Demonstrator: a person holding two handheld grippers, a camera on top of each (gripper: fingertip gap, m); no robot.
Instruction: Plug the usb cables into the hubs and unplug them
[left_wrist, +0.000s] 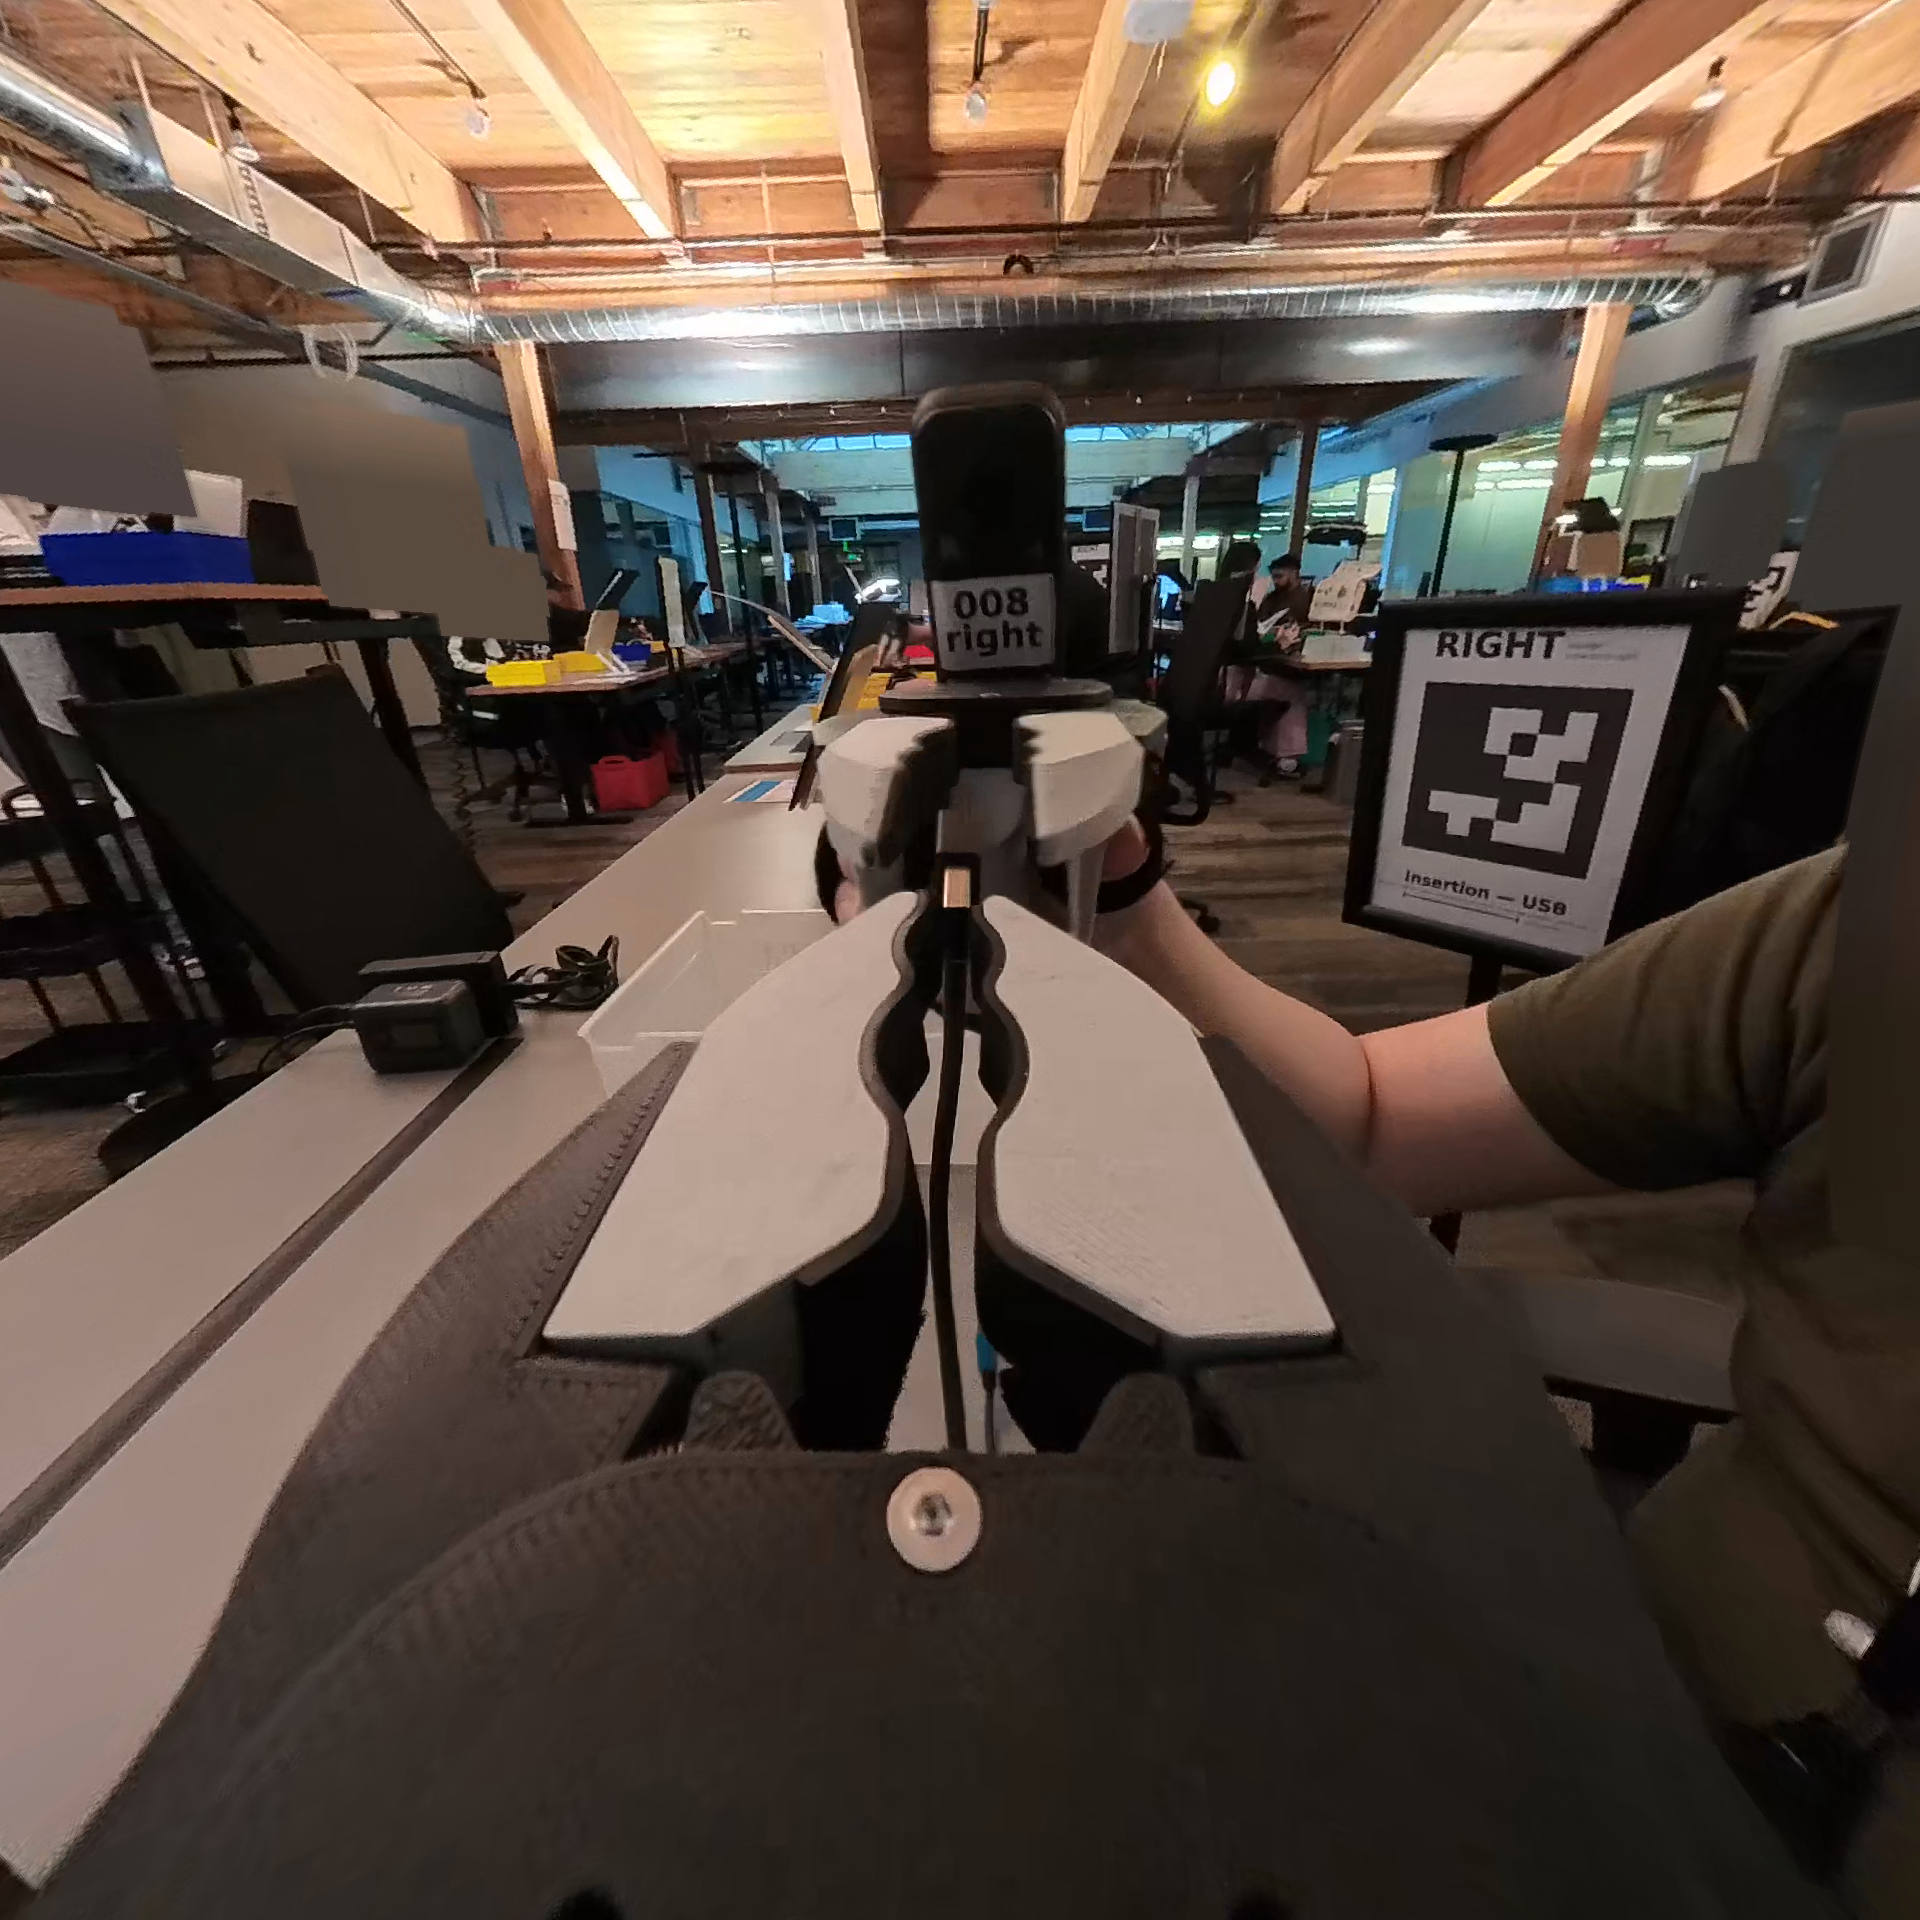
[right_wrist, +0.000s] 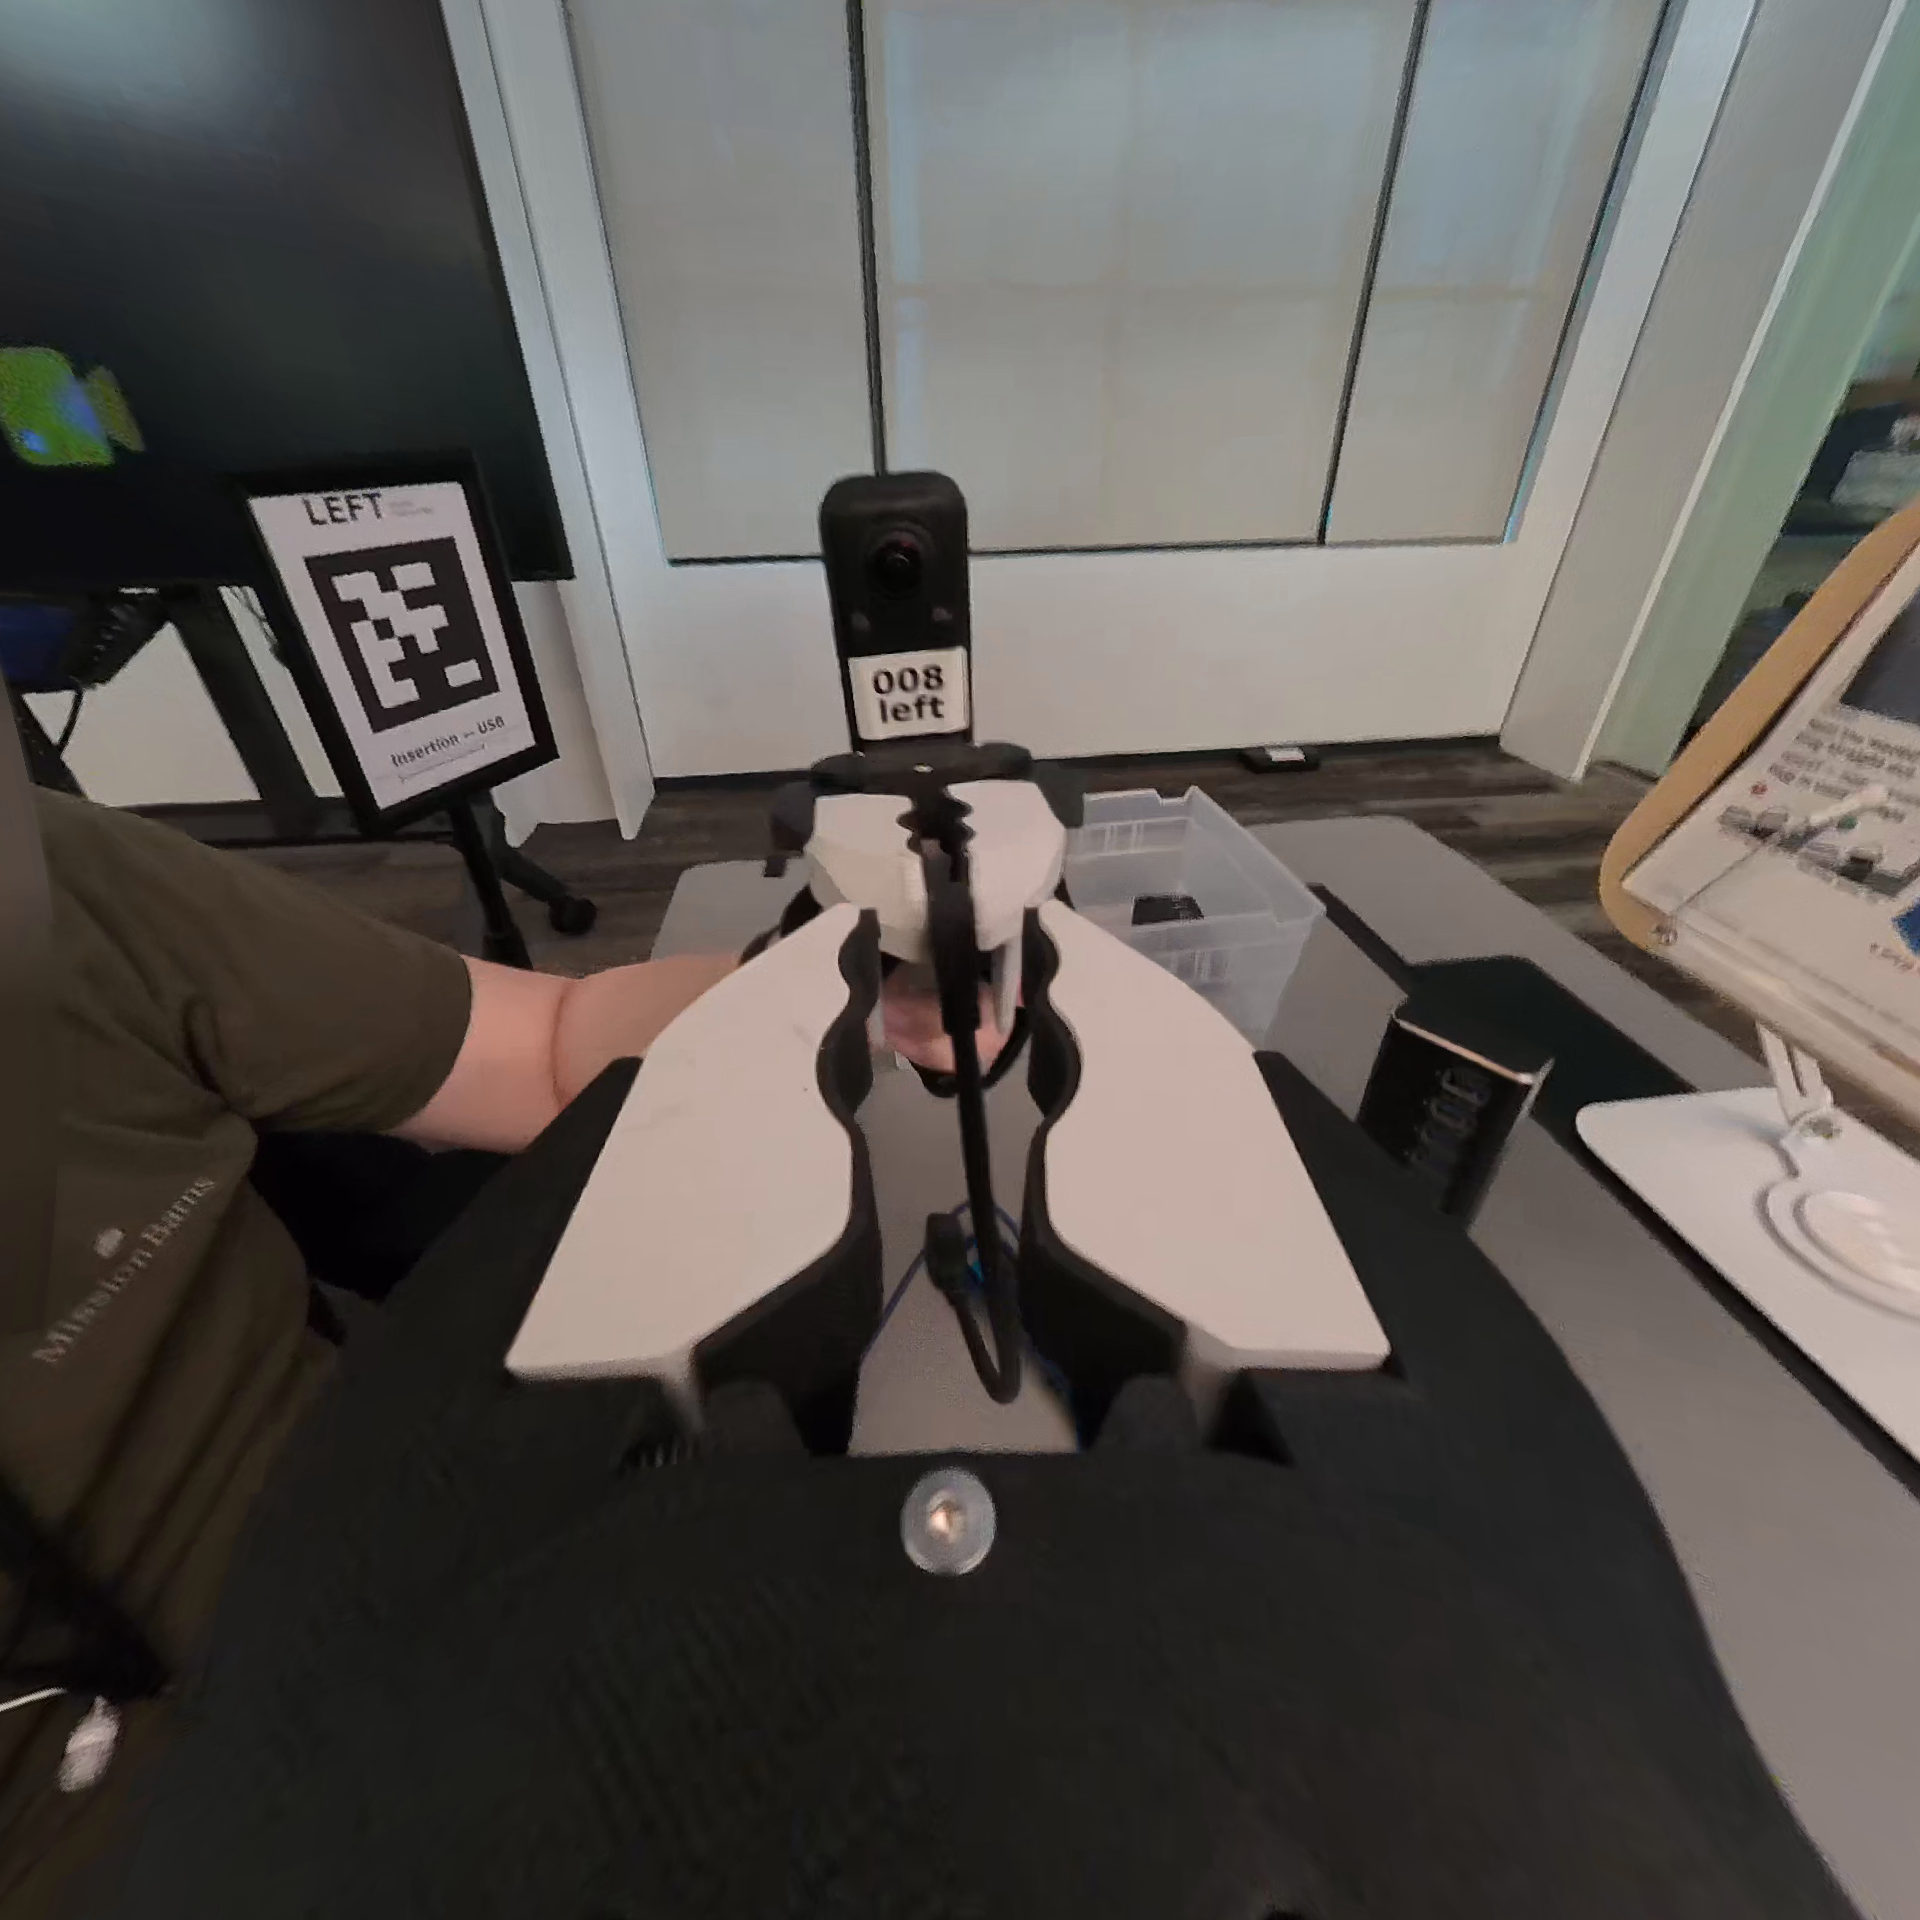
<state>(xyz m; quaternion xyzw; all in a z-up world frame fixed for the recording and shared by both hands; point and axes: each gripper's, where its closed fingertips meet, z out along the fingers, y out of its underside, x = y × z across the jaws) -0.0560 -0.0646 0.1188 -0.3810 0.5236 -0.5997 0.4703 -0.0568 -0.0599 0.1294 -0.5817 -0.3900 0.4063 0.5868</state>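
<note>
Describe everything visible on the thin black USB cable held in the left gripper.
The thin black USB cable is round and smooth-jacketed. It runs up the gap between the left gripper's grey fingers, shut on it near the tips, with its metallic plug sticking out past them, pointing at the right gripper. In the right wrist view it hangs from the left gripper, loops low above the grey table and ends in another black connector.

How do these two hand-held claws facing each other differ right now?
The left gripper has its fingers pinched together, while the right gripper has its fingers standing clearly apart. The left gripper clamps a black USB cable, with the metal plug poking past its tips; the right gripper grips nothing. Both have white fingers with wavy black inner edges.
</note>
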